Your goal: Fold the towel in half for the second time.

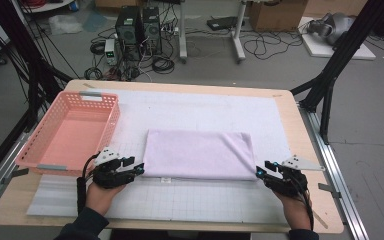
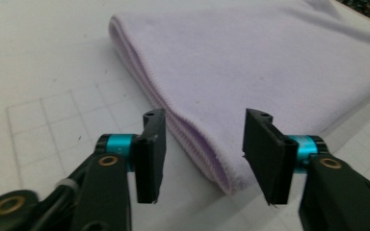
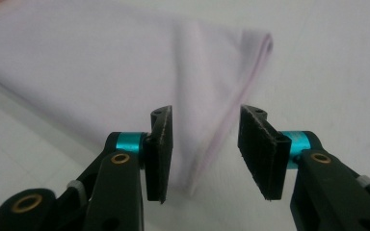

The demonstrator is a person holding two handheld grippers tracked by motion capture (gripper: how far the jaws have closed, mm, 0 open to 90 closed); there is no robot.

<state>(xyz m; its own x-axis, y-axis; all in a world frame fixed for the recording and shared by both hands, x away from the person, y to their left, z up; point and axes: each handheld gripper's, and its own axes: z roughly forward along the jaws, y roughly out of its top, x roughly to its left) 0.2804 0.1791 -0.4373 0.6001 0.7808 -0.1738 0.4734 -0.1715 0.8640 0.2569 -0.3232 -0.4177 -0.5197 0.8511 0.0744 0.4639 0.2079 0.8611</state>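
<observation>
**newbie_folds:** Why are both grippers parked at the near corners of that towel (image 1: 198,153) and not in the middle?

**me:** Because the corners are where I get control of it. The lilac towel sits folded flat in the middle of the white grid mat (image 1: 215,107), long edge facing me. My left gripper (image 1: 139,168) is at its near left corner, my right gripper (image 1: 258,173) at the near right one. Grab both ends and the edge lifts evenly, I reckon, with no sag on one side.

**newbie_folds:** Are you actually holding it, though?

**me:** Nope. Both sets of jaws stand about half open, one pad on each side of a corner, nothing pinched. In the left gripper view the folded corner (image 2: 221,178) pokes into the gap between my pads (image 2: 150,159) without touching either.

**newbie_folds:** And the pink basket (image 1: 107,122)?

**me:** Sitting empty at the far left, just beside the mat's edge. My guess is that's where the towel ends up, so it's kept close to my left hand (image 1: 100,195).
</observation>
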